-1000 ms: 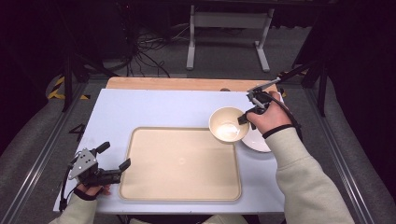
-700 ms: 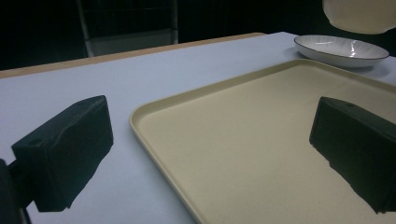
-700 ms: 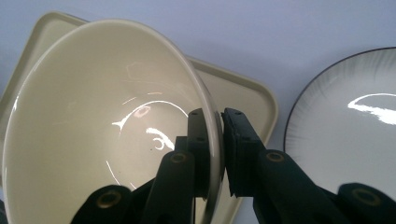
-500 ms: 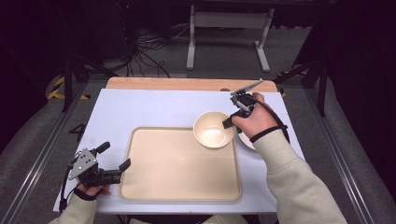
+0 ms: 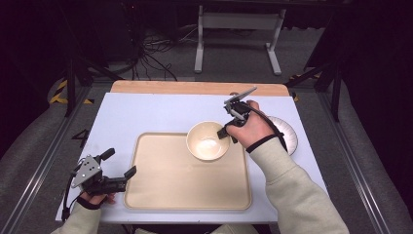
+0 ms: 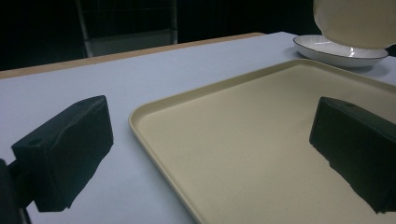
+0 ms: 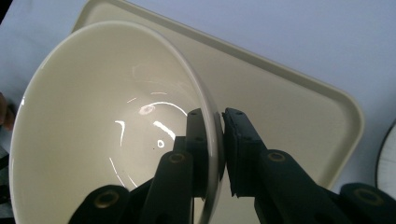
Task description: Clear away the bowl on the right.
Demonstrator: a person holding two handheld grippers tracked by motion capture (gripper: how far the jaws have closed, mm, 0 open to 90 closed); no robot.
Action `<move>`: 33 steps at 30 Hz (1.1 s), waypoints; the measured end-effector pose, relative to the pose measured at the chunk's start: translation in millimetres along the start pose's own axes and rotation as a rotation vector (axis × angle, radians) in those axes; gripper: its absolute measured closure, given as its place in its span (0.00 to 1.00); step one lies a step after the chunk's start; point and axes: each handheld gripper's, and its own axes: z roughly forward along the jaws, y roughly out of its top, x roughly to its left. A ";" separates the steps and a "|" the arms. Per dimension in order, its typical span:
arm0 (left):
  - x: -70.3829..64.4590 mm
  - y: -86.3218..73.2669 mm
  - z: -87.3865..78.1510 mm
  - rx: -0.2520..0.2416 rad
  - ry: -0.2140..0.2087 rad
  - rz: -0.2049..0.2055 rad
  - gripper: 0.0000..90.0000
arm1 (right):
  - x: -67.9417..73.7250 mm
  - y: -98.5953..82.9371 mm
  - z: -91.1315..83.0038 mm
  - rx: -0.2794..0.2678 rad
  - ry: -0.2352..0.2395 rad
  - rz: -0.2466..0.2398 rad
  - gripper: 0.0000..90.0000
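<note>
In the high view we see the right gripper (image 5: 228, 132) just right of the frame's centre, pinching the rim of a cream bowl (image 5: 207, 141). The bowl sits over the upper right corner of a beige tray (image 5: 185, 190), which fills the lower middle of the frame on a pale blue table (image 5: 146, 114). We cannot tell from that view whether the bowl rests on the tray or is held just above it.

In the right gripper view the right gripper (image 7: 219, 140) shows at the lower centre with its jaws pressed together on the bowl's (image 7: 107, 135) thin wall, one jaw inside and one outside. The bowl tips toward the camera and takes up the left half of the frame, and the tray (image 7: 299, 112) runs behind it toward the right edge.

To the right of the hand in the high view, a white plate (image 5: 287, 134) with a dark rim lies on the table, apart from the tray.

At the lower left of the high view the left gripper (image 5: 119, 168) lies just beside the tray's left edge. In the left gripper view its jaws stand spread wide at the lower left and lower right with nothing between them; the tray's (image 6: 243, 140) near corner lies ahead, and the bowl's (image 6: 355, 23) underside hangs in the upper right corner, above the plate (image 6: 338, 49).
</note>
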 end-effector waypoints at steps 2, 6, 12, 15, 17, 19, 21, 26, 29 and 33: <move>0.0 0.0 0.0 0.000 0.000 0.000 0.00 | 2.0 0.3 3.1 0.003 0.009 0.003 0.90; 0.0 0.0 0.1 0.000 -0.001 -0.001 0.00 | 6.5 0.5 10.2 0.014 0.025 0.000 0.90; 0.0 0.0 0.0 0.000 -0.001 0.000 0.00 | 14.7 2.2 17.9 0.023 0.037 -0.011 0.90; -0.1 0.0 0.1 0.000 -0.001 0.001 0.00 | 16.8 2.4 19.6 0.026 0.042 -0.016 0.90; -0.1 0.0 0.3 -0.004 0.000 0.002 0.00 | 19.3 2.9 21.7 0.029 0.050 -0.013 0.90; 0.0 0.0 0.2 -0.002 -0.001 0.002 0.00 | 21.2 3.4 24.6 0.027 0.060 -0.017 0.90; -0.1 -0.1 0.4 -0.006 -0.001 0.002 0.00 | 23.3 3.7 28.3 0.031 0.071 -0.016 0.89; -0.2 -0.1 0.4 -0.006 -0.001 0.002 0.00 | 28.2 4.3 39.3 0.044 0.086 -0.021 0.89; -0.1 0.0 0.1 -0.002 -0.002 0.001 0.00 | 29.6 4.4 44.7 0.054 0.089 -0.025 0.89; -0.2 -0.1 0.3 -0.006 -0.002 0.003 0.00 | 30.5 3.2 51.6 0.060 0.092 -0.024 0.89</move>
